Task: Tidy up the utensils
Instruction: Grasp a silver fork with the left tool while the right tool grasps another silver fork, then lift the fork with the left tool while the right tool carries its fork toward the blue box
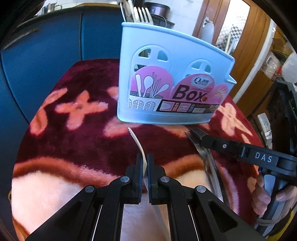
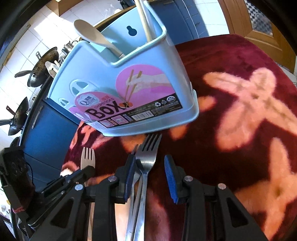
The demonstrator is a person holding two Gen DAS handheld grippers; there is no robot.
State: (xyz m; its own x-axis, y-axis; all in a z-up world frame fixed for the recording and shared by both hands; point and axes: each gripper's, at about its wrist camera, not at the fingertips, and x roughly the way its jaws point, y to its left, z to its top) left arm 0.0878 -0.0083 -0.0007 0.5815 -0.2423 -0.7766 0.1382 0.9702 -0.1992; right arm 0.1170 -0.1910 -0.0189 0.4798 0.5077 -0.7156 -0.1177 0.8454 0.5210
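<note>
A light blue utensil box [image 1: 167, 77] with a pink label stands on the red floral cloth [image 1: 83, 140]; forks [image 1: 143, 14] stick out of it. In the right wrist view the box [image 2: 118, 89] holds a white spoon [image 2: 94, 35]. My left gripper [image 1: 145, 161] is shut on a fork [image 1: 138, 142], seen edge-on, just in front of the box. My right gripper [image 2: 150, 166] is open with two steel forks [image 2: 148, 153] lying on the cloth between its fingers, tines toward the box. The left-held fork [image 2: 88, 157] shows at left.
Blue cabinets [image 1: 46, 55] stand behind the table. Pans [image 2: 40, 70] hang on a tiled wall at left. A wooden door [image 1: 246, 46] is at the right. The right gripper's finger [image 1: 232, 148] lies over the steel forks [image 1: 200, 142].
</note>
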